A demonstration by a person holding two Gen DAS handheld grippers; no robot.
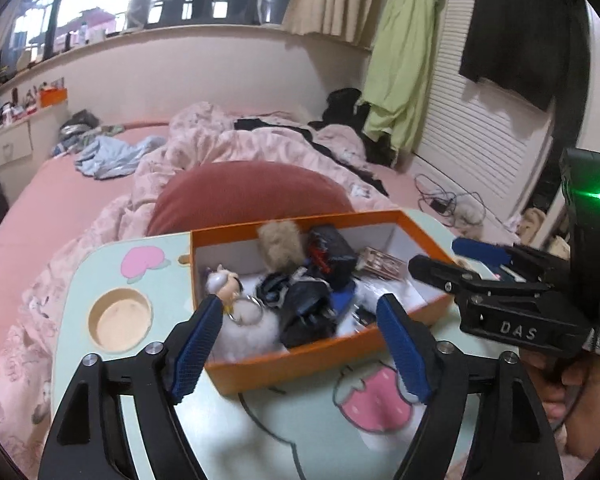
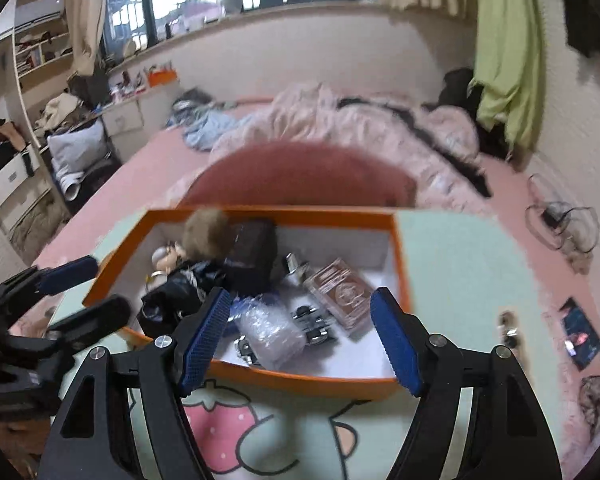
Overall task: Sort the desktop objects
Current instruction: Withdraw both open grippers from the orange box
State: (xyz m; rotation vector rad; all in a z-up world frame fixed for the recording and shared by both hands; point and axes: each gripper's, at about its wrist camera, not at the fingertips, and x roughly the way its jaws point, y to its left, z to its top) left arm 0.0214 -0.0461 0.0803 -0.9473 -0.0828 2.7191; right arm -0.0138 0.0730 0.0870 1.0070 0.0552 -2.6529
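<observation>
Orange box (image 2: 400,248) sits at the mint table's (image 2: 460,264) far edge, white-lined, crammed with trinkets; left gripper (image 1: 300,344) and right gripper (image 2: 300,336) gape wide, empty.

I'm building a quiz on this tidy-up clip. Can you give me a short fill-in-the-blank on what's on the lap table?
1. The keepsakes lie inside an open box whose outside is coloured ____.
2. The round hollow in the table top holds ____.
3. The fruit printed on the table top near the box is a pink ____.
4. Both the left gripper and the right gripper have their jaws ____.

Missing words: orange; nothing; strawberry; open
</observation>
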